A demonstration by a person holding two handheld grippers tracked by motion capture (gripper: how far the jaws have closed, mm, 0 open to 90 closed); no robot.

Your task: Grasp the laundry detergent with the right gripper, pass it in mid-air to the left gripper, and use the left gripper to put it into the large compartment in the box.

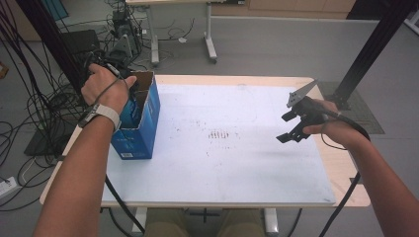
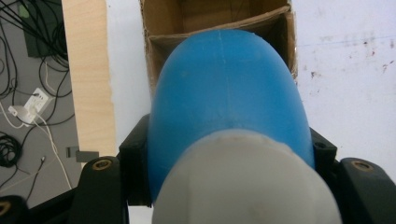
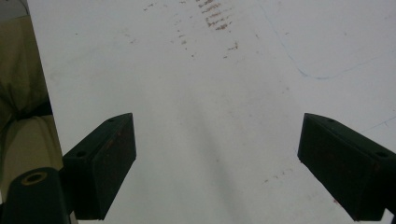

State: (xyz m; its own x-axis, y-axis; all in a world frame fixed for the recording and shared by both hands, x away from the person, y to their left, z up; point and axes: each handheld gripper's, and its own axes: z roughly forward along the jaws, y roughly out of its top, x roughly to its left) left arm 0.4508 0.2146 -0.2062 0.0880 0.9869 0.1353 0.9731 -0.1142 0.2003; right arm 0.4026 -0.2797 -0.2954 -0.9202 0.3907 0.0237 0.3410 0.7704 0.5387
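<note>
1. Grey floor and tangled cables surround a wooden table (image 1: 341, 163) covered by a white mat (image 1: 222, 163) that carries faint brown smudges near its middle.

2. At the mat's left edge stands an open blue cardboard box (image 1: 143, 123), its flaps up and its brown inside showing.

3. Directly above that opening, the person's left hand (image 1: 104, 89) holds the left gripper (image 2: 229, 154). In the left gripper view its jaws are clamped on a rounded blue and white object (image 2: 229, 93), pinching it from both sides.

4. That object is pointed blue end first at the box mouth, with the white end nearest the camera. What it is I cannot say for sure; it may be a plastic bottle or a toy.

5. From the high view the object seems to sit partly inside the box, though the hand hides most of it.

6. Well apart on the right side of the mat, the right gripper (image 1: 291, 126) hangs above the surface. Its jaws stand spread wide with nothing between them, as the right gripper view shows over bare mat.

7. Judged as a packing job, the pick-up is done and the carry to the box is nearly finished.

8. What is left: lowering the object fully in, releasing it, and drawing the hand clear.
</note>
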